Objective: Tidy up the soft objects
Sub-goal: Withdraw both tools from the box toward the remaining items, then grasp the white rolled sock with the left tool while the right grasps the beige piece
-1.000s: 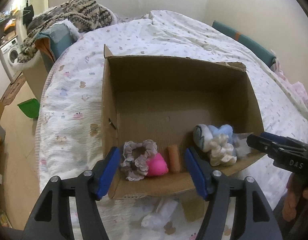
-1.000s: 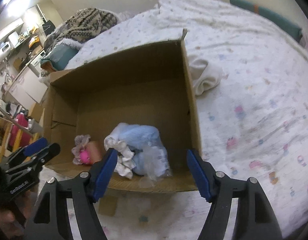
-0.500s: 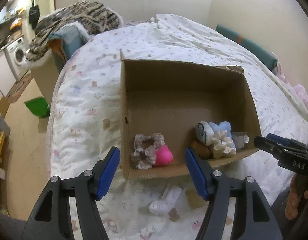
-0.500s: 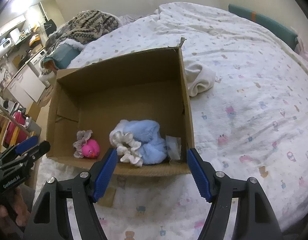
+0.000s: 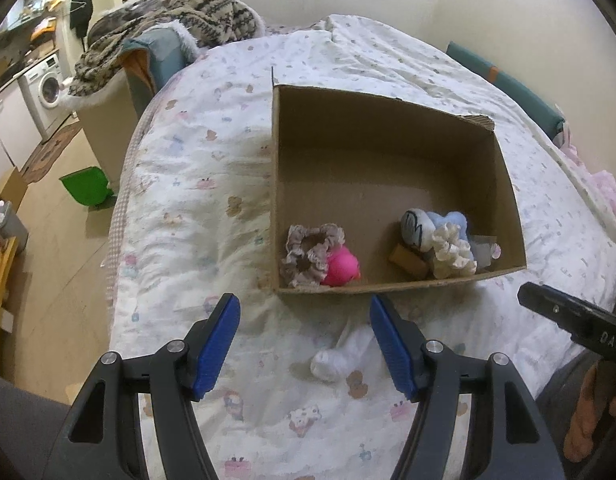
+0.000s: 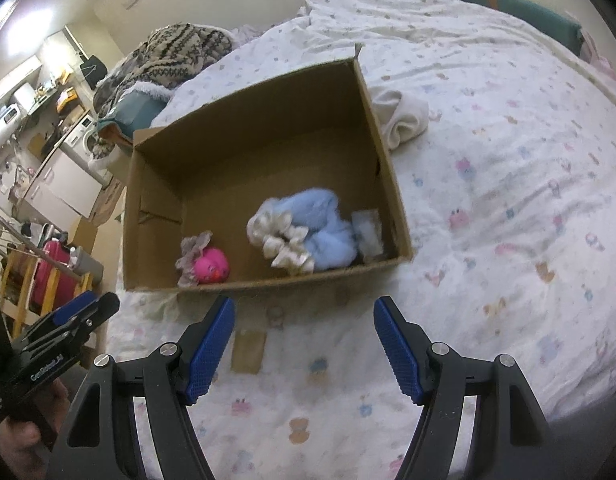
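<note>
Now both the left hand-held gripper and the right hand-held gripper have drawn back from the cardboard box, jaws apart and empty. A white sock lies on the bed just before the box, likely next; farther in sit the pink toy and blue plush.

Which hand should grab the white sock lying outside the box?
Left, probably. The left gripper is open, and the white sock lies on the quilt almost between its fingers. The right gripper is open too, but its view doesn't show the sock.
</note>
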The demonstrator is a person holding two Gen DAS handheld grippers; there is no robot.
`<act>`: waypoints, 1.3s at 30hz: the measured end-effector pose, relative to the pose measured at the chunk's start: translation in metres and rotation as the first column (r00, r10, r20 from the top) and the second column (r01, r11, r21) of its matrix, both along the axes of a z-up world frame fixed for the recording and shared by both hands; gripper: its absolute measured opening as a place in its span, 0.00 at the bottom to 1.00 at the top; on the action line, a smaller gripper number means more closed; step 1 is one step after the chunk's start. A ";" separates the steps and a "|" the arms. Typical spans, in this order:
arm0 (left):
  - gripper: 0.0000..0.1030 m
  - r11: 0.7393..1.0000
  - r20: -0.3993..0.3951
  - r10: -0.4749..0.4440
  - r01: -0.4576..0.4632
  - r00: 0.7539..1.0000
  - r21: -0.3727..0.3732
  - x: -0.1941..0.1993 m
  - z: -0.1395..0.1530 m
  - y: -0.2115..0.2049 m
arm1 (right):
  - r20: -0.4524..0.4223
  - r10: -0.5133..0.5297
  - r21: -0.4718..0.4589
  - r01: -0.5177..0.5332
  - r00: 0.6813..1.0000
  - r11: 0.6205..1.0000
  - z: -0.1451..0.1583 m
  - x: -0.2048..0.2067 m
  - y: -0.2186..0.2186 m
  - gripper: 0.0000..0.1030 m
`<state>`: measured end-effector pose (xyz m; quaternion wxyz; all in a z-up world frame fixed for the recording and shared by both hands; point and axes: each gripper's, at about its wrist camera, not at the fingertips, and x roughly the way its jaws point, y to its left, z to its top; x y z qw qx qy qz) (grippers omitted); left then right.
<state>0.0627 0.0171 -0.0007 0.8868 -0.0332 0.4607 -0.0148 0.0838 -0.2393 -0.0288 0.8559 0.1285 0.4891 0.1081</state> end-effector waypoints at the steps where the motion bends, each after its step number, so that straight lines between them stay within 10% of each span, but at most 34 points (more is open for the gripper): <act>1: 0.63 1.000 -0.004 0.002 -0.002 1.000 0.001 -0.001 0.000 0.000 | -0.002 0.003 0.001 -0.003 1.000 1.000 0.000 -0.002 0.002 0.74; 23: 0.62 0.998 -0.317 -0.040 0.020 0.948 -0.064 0.027 -0.088 -0.017 | -0.162 0.010 0.003 -0.010 0.987 1.000 -0.040 0.000 0.021 0.74; 29: 0.29 0.997 -0.347 -0.052 0.030 0.936 -0.069 0.034 -0.106 -0.023 | -0.180 0.004 0.023 0.001 0.984 1.000 -0.044 0.005 0.019 0.74; 39: 0.21 0.997 -0.288 -0.062 0.046 0.956 -0.064 0.021 -0.084 -0.023 | -0.186 0.003 0.036 0.004 0.982 0.999 -0.045 0.006 0.018 0.74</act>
